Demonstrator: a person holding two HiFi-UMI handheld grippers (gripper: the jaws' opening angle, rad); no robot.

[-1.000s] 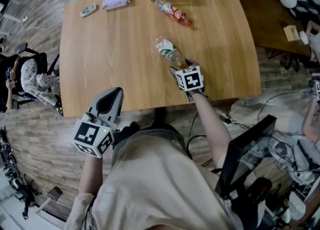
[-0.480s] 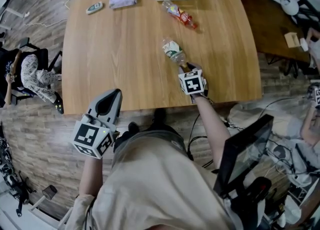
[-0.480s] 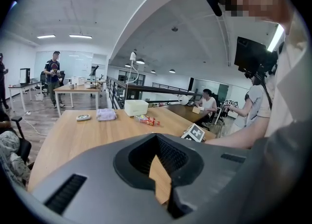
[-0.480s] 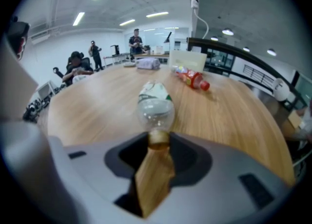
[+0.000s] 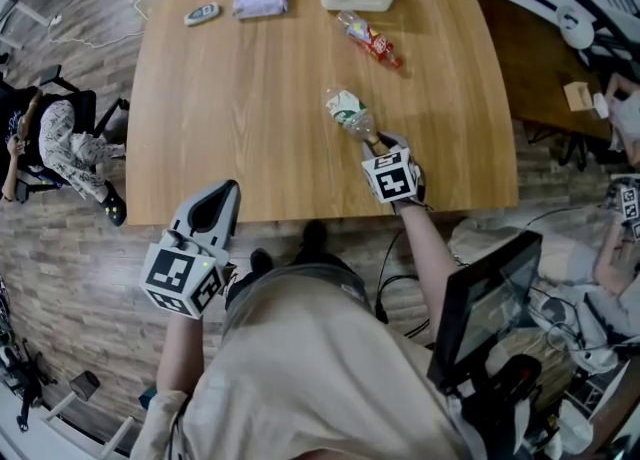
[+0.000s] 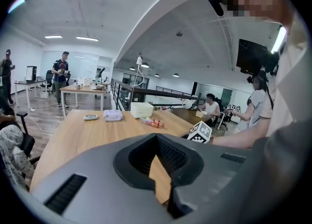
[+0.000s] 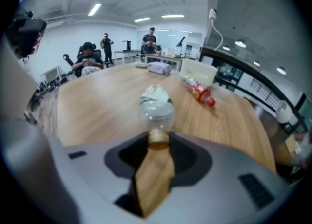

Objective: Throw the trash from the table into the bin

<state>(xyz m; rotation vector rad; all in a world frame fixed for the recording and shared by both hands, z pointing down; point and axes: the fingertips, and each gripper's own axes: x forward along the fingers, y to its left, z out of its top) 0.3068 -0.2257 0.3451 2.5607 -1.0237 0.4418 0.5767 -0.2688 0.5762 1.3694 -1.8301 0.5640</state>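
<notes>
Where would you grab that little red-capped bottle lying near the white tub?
Probably around the neck, just behind the cap. The red-capped bottle lies on its side with its cap pointing toward the near right of the table, so an approach from there meets the narrow end first.

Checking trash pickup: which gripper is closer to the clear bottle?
Right. The right gripper has just closed its jaws on the clear bottle by its cap; the left gripper hangs short of the table, apart.
</notes>
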